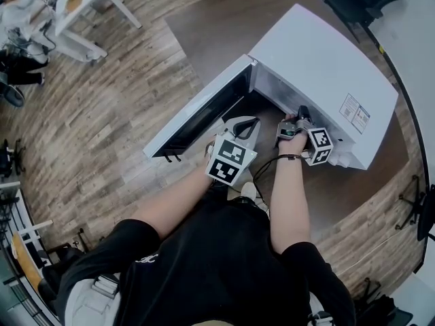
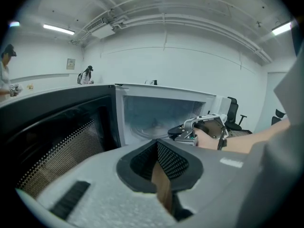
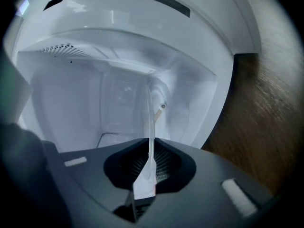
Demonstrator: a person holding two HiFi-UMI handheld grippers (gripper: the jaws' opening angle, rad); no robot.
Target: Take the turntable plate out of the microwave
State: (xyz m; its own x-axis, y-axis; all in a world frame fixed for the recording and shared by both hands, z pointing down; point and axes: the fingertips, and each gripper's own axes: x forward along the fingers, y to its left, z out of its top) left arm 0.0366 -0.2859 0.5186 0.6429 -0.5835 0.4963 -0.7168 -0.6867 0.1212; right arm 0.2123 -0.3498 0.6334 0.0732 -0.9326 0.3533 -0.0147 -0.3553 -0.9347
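The right gripper [image 3: 148, 177] is clenched on the rim of the glass turntable plate [image 3: 149, 118], seen edge-on inside the microwave [image 3: 199, 42]. With so thin a bite, the slick glass could slip, or knock the microwave's mouth on the way out. The left gripper [image 2: 162, 189], clenched on nothing, waits outside by the microwave's open door [image 2: 57, 132].

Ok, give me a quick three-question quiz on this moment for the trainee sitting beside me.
1. True or false: the door of the microwave is swung open.
2. What sits between the jaws of the right gripper? A) the rim of the turntable plate; B) a power cord; C) nothing.
3. Fill in: the left gripper, outside the cavity, holds nothing and its jaws are ____.

Key: 1 true; 2 A; 3 shut.
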